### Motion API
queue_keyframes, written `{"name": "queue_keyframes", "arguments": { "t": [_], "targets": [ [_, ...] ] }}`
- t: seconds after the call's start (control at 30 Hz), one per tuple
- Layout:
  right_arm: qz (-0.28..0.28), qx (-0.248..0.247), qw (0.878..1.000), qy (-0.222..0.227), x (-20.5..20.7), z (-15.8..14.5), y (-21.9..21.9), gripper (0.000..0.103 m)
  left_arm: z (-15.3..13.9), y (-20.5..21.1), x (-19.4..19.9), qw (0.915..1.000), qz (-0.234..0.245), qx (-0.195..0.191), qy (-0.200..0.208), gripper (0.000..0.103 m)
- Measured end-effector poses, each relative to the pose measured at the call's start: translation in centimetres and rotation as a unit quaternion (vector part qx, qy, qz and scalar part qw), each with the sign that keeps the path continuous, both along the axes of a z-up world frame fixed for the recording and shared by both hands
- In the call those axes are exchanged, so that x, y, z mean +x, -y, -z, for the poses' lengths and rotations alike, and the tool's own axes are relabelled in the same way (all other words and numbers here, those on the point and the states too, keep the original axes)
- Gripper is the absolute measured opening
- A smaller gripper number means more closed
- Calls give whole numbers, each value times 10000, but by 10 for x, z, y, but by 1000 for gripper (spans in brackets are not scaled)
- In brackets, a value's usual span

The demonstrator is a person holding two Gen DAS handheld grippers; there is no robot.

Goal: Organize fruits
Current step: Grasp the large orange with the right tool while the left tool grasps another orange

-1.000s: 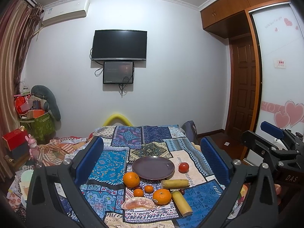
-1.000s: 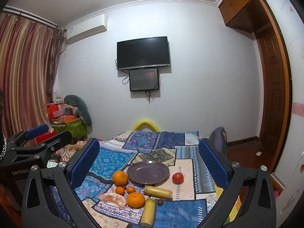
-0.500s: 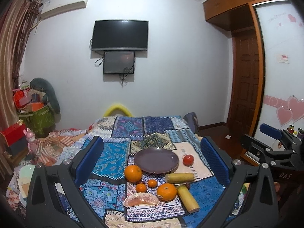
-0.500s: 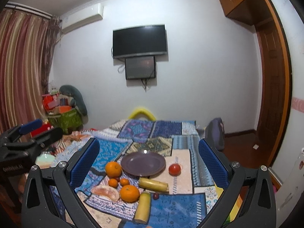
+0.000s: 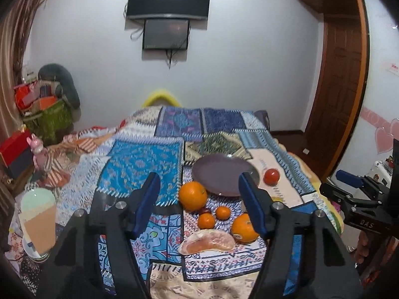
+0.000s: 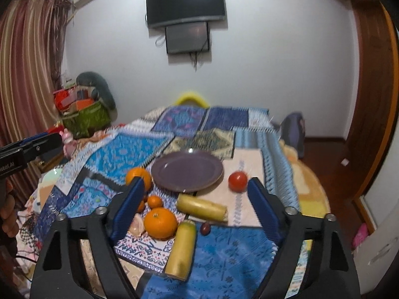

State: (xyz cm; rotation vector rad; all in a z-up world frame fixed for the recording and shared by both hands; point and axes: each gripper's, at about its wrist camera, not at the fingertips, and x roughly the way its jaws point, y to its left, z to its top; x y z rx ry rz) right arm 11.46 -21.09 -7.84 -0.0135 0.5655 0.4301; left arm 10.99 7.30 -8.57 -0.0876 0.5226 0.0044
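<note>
Hovering open, both hand-held grippers (image 5: 199, 194) (image 6: 194, 199) face uncovered plate (image 6: 187, 170).

Left gripper (image 5: 199, 186): jaws wide apart, holding nothing, pointing toward 12 o'clock. Right gripper (image 6: 195, 194): same, jaws spread, nothing held.

Left gripper (image 5: 199, 189) hangs wide open over the quilt (image 5: 142, 164), nothing between the blue pads (image 5: 147, 199). Ahead sits the purple plate (image 5: 222, 174), bare, a tomato (image 5: 271, 177) just to its right. A big orange (image 5: 192, 196) sits at the plate's near-left edge. Closer in: two small mandarins (image 5: 206, 220) side by side, another orange (image 5: 243, 228) partly behind the right finger, and a peeled pomelo wedge (image 5: 207, 241) nearest. The right gripper (image 5: 359, 194) pokes in from the right edge; its jaw gap can't be made out.
</note>
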Motion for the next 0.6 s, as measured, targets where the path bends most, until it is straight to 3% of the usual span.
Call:
{"name": "queue_keyframes", "arguments": {
  "t": [0.07, 0.23, 0.6],
  "targets": [
    [-71, -40, 9997, -236, 9, 9, -3, 64, 9, -7, 12, 9998, 2, -17, -174, 57],
    [-343, -73, 9973, -641, 25, 28, -14, 52, 32, -19, 33, 9984, -20, 9, -559, 48],
    [-1074, -383, 9837, -1389, 52, 80, -65, 50, 75, -33, 54, 9941, -8, 27, -1088, 47]
  ]
}}
